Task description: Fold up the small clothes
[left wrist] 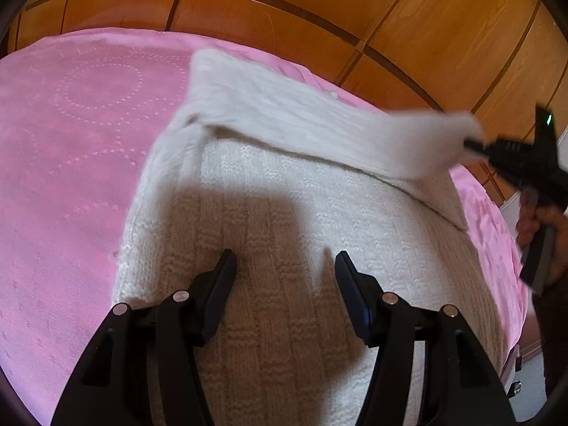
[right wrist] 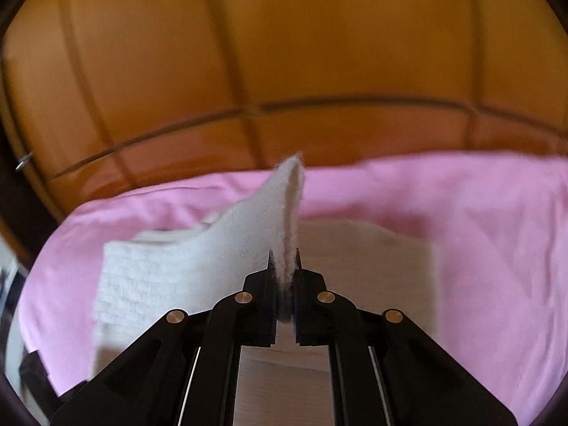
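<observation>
A: Where is the garment now?

B: The white knitted sweater (left wrist: pixel 284 248) lies flat on the pink bedspread (left wrist: pixel 71 177), near the bed's right edge. The wooden wardrobe doors (left wrist: pixel 355 17) stand behind the bed's far edge.

A: And the two claws?

B: The left claw (left wrist: pixel 285 266) is apart. It hovers low over the body of the sweater, with nothing between its fingers. Whether it touches the knit, I cannot tell. The right claw (right wrist: pixel 284 269) is clamped on the end of one sleeve (right wrist: pixel 248 234). The cuff stands up between its pads, and the sleeve is lifted off the bed.

A: So which step is in hand?

B: I judge it is the sleeve fold. In the left wrist view the sleeve (left wrist: pixel 301 120) stretches across the far part of the sweater, toward the right claw (left wrist: pixel 472 143) at the right side.

A: What does the next move call for?

B: Probably the right claw must carry the cuff over the body and lay it flat there, then let go. The left claw should keep the body from sliding, because the knit is soft and can drag along.
</observation>
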A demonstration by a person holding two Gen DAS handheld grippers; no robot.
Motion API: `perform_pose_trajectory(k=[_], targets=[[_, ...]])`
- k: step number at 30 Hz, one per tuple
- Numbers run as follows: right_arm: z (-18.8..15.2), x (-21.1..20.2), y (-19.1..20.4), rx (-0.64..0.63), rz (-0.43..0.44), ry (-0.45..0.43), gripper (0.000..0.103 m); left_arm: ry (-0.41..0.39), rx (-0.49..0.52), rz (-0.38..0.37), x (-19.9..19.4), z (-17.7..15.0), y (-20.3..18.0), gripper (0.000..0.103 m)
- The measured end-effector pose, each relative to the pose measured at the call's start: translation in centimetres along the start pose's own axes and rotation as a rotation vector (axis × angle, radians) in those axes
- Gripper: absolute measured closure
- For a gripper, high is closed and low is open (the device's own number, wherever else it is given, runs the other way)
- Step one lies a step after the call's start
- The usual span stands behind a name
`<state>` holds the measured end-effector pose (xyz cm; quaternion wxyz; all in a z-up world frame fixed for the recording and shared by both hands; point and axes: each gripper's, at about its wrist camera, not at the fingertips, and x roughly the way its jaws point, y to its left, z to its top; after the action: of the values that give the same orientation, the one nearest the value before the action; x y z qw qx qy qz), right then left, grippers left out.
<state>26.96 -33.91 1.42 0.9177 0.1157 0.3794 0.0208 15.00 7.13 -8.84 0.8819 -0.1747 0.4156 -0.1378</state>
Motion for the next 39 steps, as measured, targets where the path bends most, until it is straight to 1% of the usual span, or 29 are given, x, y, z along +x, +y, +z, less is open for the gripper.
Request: perform_pose_trajectory(k=[2, 5, 7, 8, 10, 11, 12, 14, 16, 19, 21, 22, 23, 24, 25, 26, 27, 28, 29, 31, 32, 33, 34, 35, 37, 38, 39], targets=[[-1.0, 1.3, -2.3, 0.041, -0.040, 0.039, 0.098, 0.008, 0.000, 0.003, 0.1, 0.1, -0.1, 0.045], [-2.5, 2.6, -3.3, 0.068, -0.078, 0.087, 0.098, 0.025, -0.019, 0.008, -0.3, 0.5, 0.0, 0.045], [-3.5, 3.5, -3.8, 0.090, -0.065, 0.121, 0.098, 0.036, -0.029, 0.012, -0.7, 0.9, -0.2, 0.044], [-3.8, 3.6, -3.9, 0.096, -0.065, 0.122, 0.098, 0.033, -0.022, 0.011, -1.2, 1.3, -0.5, 0.040], [-4.0, 3.5, -4.2, 0.119, -0.026, 0.116, 0.098, 0.007, -0.010, 0.004, -2.0, 2.2, -0.9, 0.040], [-4.3, 3.1, -4.5, 0.132, -0.022, 0.116, 0.089, -0.004, -0.006, -0.002, -2.2, 2.7, -1.1, 0.039], [-4.3, 2.7, -4.7, 0.135, -0.030, 0.109, 0.071, -0.021, -0.002, -0.011, -2.6, 3.3, -1.4, 0.039], [-4.2, 1.4, -4.5, 0.115, -0.053, 0.059, 0.054, -0.065, 0.025, -0.025, -3.2, 5.0, -2.2, 0.038], [-3.8, 0.3, -4.2, 0.083, -0.068, 0.028, 0.054, -0.096, 0.044, -0.021, -2.8, 6.9, -2.7, 0.038], [-2.9, 0.1, -2.8, 0.022, -0.056, 0.002, 0.054, -0.118, 0.044, -0.011, -1.6, 9.2, -2.8, 0.038], [-2.7, 1.0, -1.9, -0.021, -0.043, 0.033, 0.054, -0.111, 0.048, -0.015, -0.2, 10.7, -2.8, 0.038], [-2.8, 1.6, -1.5, -0.041, -0.047, 0.052, 0.054, -0.100, 0.051, -0.006, 0.7, 11.3, -2.8, 0.039], [-3.0, 2.4, -1.3, -0.057, -0.052, 0.074, 0.054, -0.086, 0.049, 0.019, 1.7, 11.8, -2.5, 0.040], [-3.5, 3.5, -1.1, -0.064, -0.056, 0.112, 0.054, -0.058, 0.038, 0.034, 2.8, 12.1, -1.9, 0.040], [-4.0, 4.5, -1.1, -0.064, -0.061, 0.143, 0.054, -0.030, 0.021, 0.053, 3.9, 12.3, -1.4, 0.042], [-4.5, 5.3, -1.1, -0.067, -0.067, 0.155, 0.053, -0.004, 0.006, 0.076, 4.7, 11.9, -0.6, 0.044], [-5.0, 5.6, -1.1, -0.071, -0.071, 0.148, 0.052, 0.022, -0.004, 0.095, 5.5, 11.5, 0.2, 0.046], [-5.4, 5.8, -1.1, -0.076, -0.076, 0.131, 0.051, 0.047, -0.017, 0.113, 6.3, 11.0, 1.1, 0.055], [-5.8, 6.0, -1.0, -0.083, -0.080, 0.112, 0.050, 0.049, -0.024, 0.117, 6.6, 10.4, 1.8, 0.057], [-6.0, 6.1, -0.8, -0.092, -0.088, 0.100, 0.049, 0.020, -0.030, 0.091, 6.3, 9.9, 2.4, 0.057], [-6.0, 6.1, -0.8, -0.094, -0.091, 0.100, 0.049, 0.022, -0.035, 0.096, 6.2, 9.9, 2.4, 0.057], [-5.9, 5.9, -0.8, -0.095, -0.090, 0.101, 0.049, 0.022, -0.027, 0.115, 5.8, 10.0, 2.0, 0.057], [-5.8, 5.6, -0.8, -0.094, -0.083, 0.103, 0.048, 0.023, -0.020, 0.125, 5.5, 10.0, 1.7, 0.054], [-5.7, 5.2, -0.9, -0.092, -0.071, 0.107, 0.046, 0.021, -0.015, 0.131, 5.0, 9.8, 1.4, 0.046], [-5.6, 3.8, -1.2, -0.079, -0.035, 0.114, 0.035, -0.003, -0.001, 0.136, 3.6, 9.5, 1.0, 0.039], [-5.7, 3.0, -1.4, -0.073, -0.032, 0.110, 0.027, -0.012, 0.007, 0.139, 2.8, 9.2, 0.9, 0.038], [-5.9, 2.2, -1.7, -0.071, -0.036, 0.107, 0.024, -0.017, 0.013, 0.135, 2.0, 8.9, 0.8, 0.038]])
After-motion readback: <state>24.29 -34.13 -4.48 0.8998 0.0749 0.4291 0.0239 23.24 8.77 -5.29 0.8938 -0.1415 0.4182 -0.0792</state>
